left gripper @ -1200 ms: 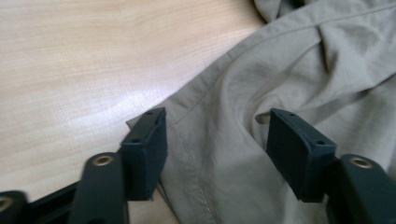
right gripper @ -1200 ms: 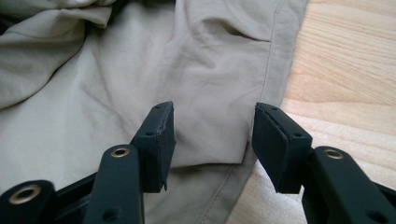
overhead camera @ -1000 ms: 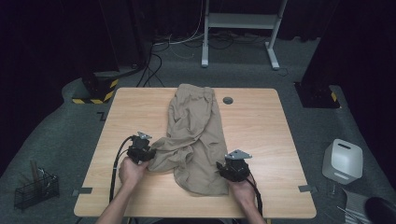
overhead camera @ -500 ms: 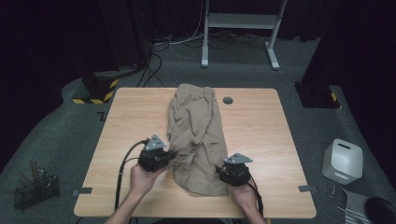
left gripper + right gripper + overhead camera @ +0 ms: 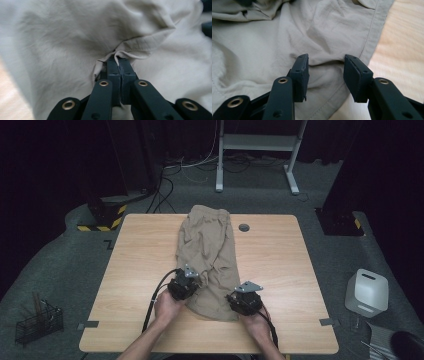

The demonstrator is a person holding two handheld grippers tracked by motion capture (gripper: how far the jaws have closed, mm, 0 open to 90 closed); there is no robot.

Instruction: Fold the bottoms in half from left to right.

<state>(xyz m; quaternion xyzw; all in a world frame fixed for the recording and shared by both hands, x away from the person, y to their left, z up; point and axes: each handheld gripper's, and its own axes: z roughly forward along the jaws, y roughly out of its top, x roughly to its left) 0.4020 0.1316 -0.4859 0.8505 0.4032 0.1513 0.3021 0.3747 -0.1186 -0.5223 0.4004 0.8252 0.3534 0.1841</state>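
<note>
A beige garment point(image 5: 207, 240) lies lengthwise down the middle of the wooden table point(image 5: 140, 260). My left gripper point(image 5: 190, 286) sits at the garment's near left side. In the left gripper view its jaws have just been closing and the left gripper point(image 5: 119, 60) is shut on a raised fold of the beige cloth point(image 5: 62, 37). My right gripper point(image 5: 241, 298) rests at the garment's near right corner. In the right gripper view the right gripper point(image 5: 325, 58) is open, its pads straddling the cloth point(image 5: 262, 37) close to the stitched hem, with bare table to the right.
A round cable hole point(image 5: 243, 227) sits in the table beside the garment's far end. On the floor are a white container point(image 5: 369, 292) at the right, a wire basket point(image 5: 37, 320) at the left and a white desk frame point(image 5: 260, 142) behind.
My left gripper moved right, from the table onto the garment, pulling the left flap inward so the cloth lies narrower. The right gripper stayed where it was.
</note>
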